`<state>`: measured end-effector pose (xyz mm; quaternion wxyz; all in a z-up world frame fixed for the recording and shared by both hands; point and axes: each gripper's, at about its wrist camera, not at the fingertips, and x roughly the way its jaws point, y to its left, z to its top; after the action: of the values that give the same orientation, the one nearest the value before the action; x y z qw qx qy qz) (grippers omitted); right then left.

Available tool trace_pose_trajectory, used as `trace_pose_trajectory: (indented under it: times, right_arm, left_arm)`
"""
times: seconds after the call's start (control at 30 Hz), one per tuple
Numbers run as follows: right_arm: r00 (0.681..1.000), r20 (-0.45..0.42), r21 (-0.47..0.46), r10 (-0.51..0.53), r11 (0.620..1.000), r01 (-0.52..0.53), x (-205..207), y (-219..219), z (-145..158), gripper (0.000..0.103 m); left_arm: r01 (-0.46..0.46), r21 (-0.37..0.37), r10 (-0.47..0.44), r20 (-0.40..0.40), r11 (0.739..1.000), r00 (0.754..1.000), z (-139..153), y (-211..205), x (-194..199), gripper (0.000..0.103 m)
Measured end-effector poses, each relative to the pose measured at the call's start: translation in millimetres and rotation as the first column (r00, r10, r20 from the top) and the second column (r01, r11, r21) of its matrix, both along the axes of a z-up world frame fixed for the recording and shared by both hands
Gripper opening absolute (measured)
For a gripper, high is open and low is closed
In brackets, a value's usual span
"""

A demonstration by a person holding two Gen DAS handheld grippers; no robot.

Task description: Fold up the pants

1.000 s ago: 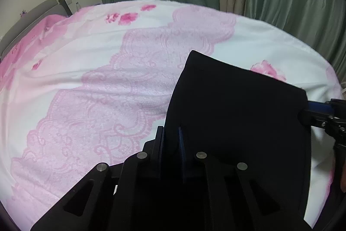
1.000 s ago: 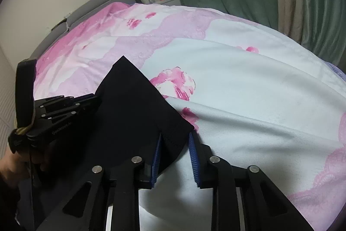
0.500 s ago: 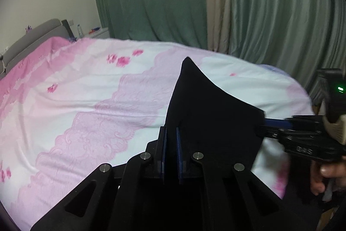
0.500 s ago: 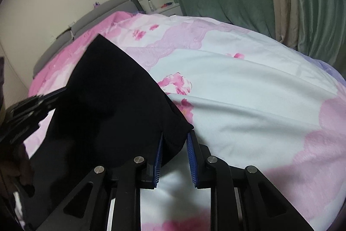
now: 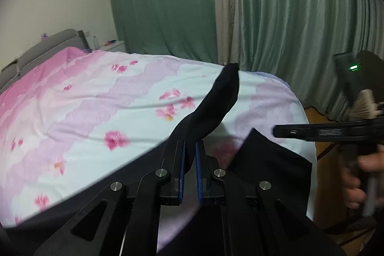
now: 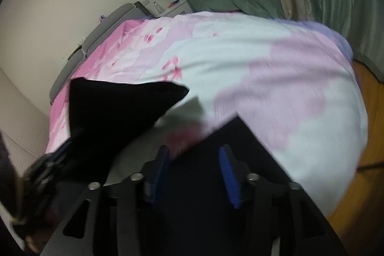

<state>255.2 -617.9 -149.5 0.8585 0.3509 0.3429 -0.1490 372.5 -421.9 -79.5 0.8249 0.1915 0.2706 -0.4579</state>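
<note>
The black pants [image 5: 211,112] are held up over the near edge of the bed [image 5: 100,112], whose pink floral cover is otherwise bare. A twisted strip of the cloth is pinched between the pressed-together jaws of the left gripper [image 5: 190,160] and rises past them in a curl. The jaws of the right gripper [image 6: 194,169] have just been opening and now stand spread; dark cloth is seen between and below the blue pads [image 6: 229,174], but no pressing on it is visible, so that corner is judged released. A second part of the pants [image 6: 120,107] hangs slack from the left gripper towards the left edge of the bed.

The fabric is judged light, limp and thin: it sags and twists under its own weight and keeps no shape, so a single pinch lets it rope up. It is better taken at a seamed edge, such as a waistband corner or a hem, with both corners of one end held apart so the cloth is spread flat before being laid down.
</note>
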Motion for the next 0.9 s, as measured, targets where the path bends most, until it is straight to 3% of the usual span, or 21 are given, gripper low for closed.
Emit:
trace_pose_trajectory:
  times: [0.2,0.63,0.67,0.73,0.8,0.9]
  right_arm:
    - [0.999,0.029,0.150,0.023,0.988,-0.027,-38,24,-4,0.060]
    - [0.995,0.064,0.216,0.073,0.973,-0.085,-7,45,-8,0.059]
    - [0.996,0.062,0.222,0.066,0.972,-0.079,-6,43,-10,0.057]
    - [0.997,0.062,0.237,0.051,0.969,-0.065,-5,38,-16,0.030]
    - [0.996,0.074,0.255,0.041,0.965,-0.059,-6,33,-22,0.016]
    - [0.996,0.088,0.233,0.034,0.971,-0.054,-12,32,-19,0.011]
  left_arm:
    - [-0.035,-0.012,0.036,0.085,0.999,0.996,-26,3,-57,0.010]
    - [-0.075,-0.004,0.075,0.099,0.997,0.992,-63,13,-110,0.010]
    - [-0.075,-0.003,0.075,0.099,0.997,0.992,-64,12,-111,0.010]
    - [-0.075,0.002,0.074,0.105,0.997,0.992,-66,10,-113,0.010]
    - [-0.071,0.010,0.069,0.107,0.997,0.992,-68,9,-115,0.010]
    - [-0.056,0.016,0.054,0.116,0.998,0.992,-68,7,-121,0.011]
